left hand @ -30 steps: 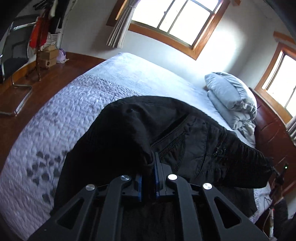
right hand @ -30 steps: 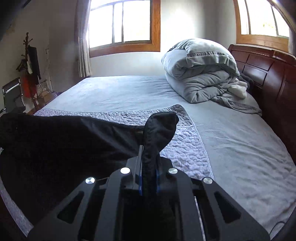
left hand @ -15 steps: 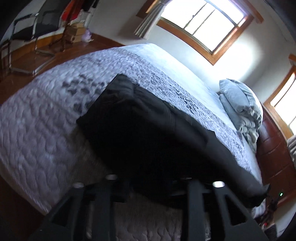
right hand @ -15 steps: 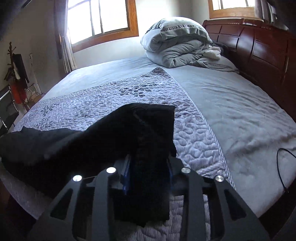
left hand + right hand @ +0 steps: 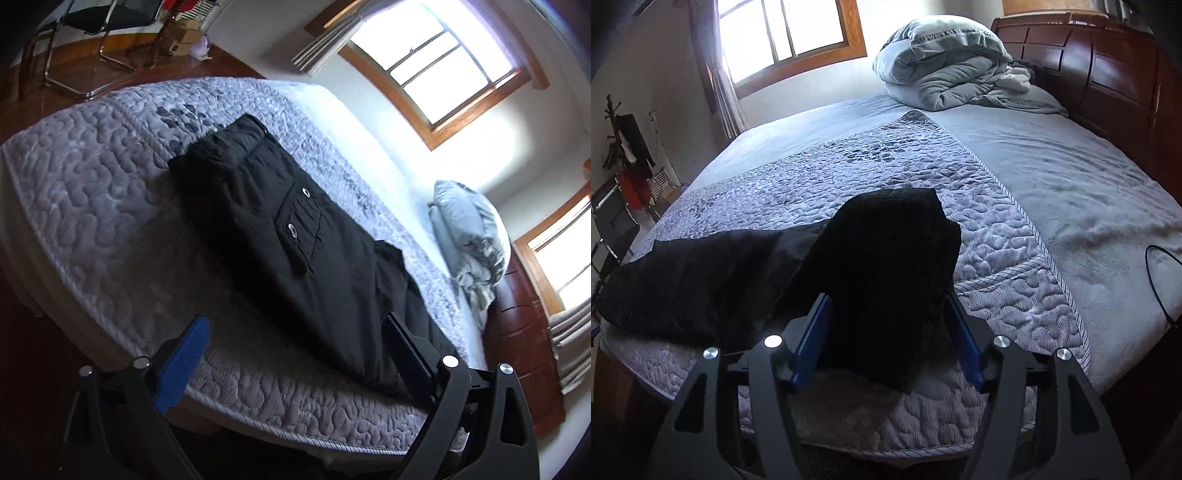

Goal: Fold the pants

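Left wrist: my left gripper (image 5: 295,354) gapes empty over black pants (image 5: 295,236) laid along the quilted bed (image 5: 92,192). Right wrist: my right gripper (image 5: 886,332) straddles the cuff end, jaws apart, seemingly released. Next: regrip for another fold.

My jaws stood spread wide, and the black pants (image 5: 886,280) lay bunched between them on the quilted bed (image 5: 1004,236), trailing off left; a folded comforter (image 5: 945,62) sat far ahead.

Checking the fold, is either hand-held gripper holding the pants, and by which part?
Nothing is held: left hand-held gripper and right hand-held gripper are open; pants lie free.
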`<act>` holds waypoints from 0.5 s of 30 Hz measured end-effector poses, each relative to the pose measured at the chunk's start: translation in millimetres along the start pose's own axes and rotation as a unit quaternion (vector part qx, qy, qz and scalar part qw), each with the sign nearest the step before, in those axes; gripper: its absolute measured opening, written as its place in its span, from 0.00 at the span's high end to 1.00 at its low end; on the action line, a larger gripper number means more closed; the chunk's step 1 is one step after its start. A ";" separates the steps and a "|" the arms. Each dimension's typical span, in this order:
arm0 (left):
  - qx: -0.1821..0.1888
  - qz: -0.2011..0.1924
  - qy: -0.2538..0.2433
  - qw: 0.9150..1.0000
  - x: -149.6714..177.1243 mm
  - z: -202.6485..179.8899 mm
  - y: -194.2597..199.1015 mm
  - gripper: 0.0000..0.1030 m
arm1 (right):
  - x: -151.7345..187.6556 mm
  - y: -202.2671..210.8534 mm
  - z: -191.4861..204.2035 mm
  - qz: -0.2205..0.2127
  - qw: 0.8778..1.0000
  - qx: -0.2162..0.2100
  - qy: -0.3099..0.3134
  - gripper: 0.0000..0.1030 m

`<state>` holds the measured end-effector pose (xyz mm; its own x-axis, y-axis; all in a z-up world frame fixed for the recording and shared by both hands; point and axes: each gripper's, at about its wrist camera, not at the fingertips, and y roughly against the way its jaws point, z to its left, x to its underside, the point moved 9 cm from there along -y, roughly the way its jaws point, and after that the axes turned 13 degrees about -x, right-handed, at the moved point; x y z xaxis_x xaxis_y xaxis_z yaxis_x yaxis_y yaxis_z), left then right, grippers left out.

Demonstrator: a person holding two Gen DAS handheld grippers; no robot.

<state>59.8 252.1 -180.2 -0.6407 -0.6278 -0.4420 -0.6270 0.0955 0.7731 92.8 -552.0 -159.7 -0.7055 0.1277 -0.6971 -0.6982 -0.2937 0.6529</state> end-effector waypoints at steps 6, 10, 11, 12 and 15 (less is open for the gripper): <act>0.015 -0.002 0.045 0.999 -30.9 -13.3 -33.4 0.34 | 11.6 11.6 7.9 -0.007 1.000 0.000 -0.015 0.39; -0.006 -0.017 0.000 1.000 -46.2 -32.6 -38.9 0.88 | 22.2 20.3 7.6 -0.008 1.000 0.004 -0.028 0.38; -0.002 -0.028 0.000 1.000 -52.2 -38.4 -34.6 0.88 | 24.2 21.4 7.9 -0.007 0.999 0.004 -0.031 0.37; 0.003 -0.045 -0.003 0.999 -58.3 -45.4 -27.5 0.89 | 26.0 22.4 8.4 -0.006 0.999 0.005 -0.033 0.37; -0.013 -0.108 -0.040 0.993 -72.9 -64.9 -8.0 0.90 | 28.2 24.9 10.8 -0.006 0.999 0.005 -0.038 0.36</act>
<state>140.2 247.0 -124.7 -0.5261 -0.5686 -0.6324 -0.7425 -0.0554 0.6675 54.2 -545.5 -159.9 -0.7042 0.2020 -0.6807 -0.7074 -0.2818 0.6482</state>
